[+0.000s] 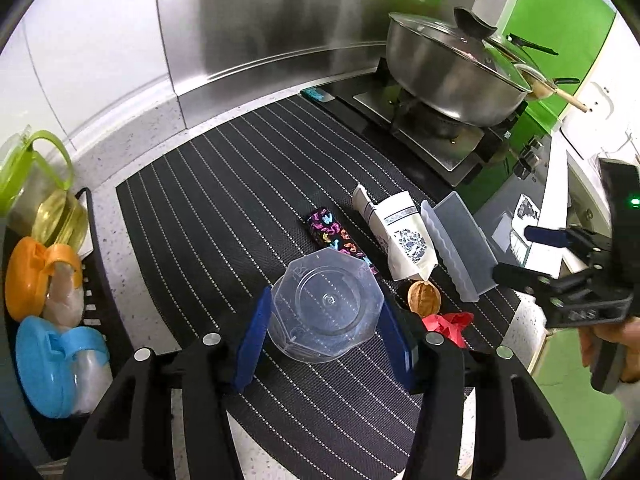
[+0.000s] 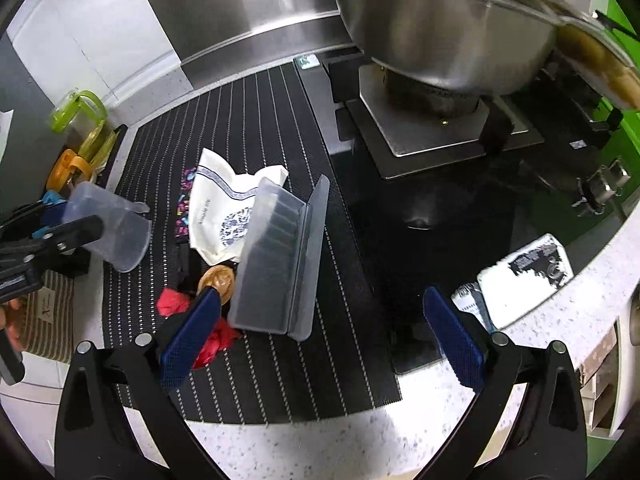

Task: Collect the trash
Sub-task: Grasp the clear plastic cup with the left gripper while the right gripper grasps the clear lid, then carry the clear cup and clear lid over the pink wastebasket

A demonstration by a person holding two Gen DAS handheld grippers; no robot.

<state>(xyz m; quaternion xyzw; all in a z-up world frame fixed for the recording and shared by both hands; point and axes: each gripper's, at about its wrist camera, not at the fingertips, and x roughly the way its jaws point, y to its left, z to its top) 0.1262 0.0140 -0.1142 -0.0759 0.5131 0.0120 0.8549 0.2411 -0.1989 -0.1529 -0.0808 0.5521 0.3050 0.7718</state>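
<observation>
My left gripper point(image 1: 326, 334) is shut on a clear plastic measuring cup point(image 1: 326, 310) and holds it above the striped mat; the cup also shows in the right wrist view point(image 2: 110, 232). On the mat lie a colourful patterned wrapper point(image 1: 338, 240), a white blue-printed pouch point(image 1: 402, 236), a walnut point(image 1: 424, 298), a red crumpled scrap point(image 1: 450, 326) and an open clear plastic case point(image 1: 460, 244). My right gripper point(image 2: 320, 332) is open and empty, above the mat's right edge, with the case point(image 2: 276, 256), walnut point(image 2: 218, 280) and red scrap point(image 2: 212, 338) by its left finger.
A steel pot point(image 1: 452, 76) with a glass lid sits on the gas stove point(image 2: 432, 140) to the right. Lidded jars point(image 1: 44, 280) stand in a black rack at the left. A white printed packet point(image 2: 524, 272) lies on the counter edge at the right.
</observation>
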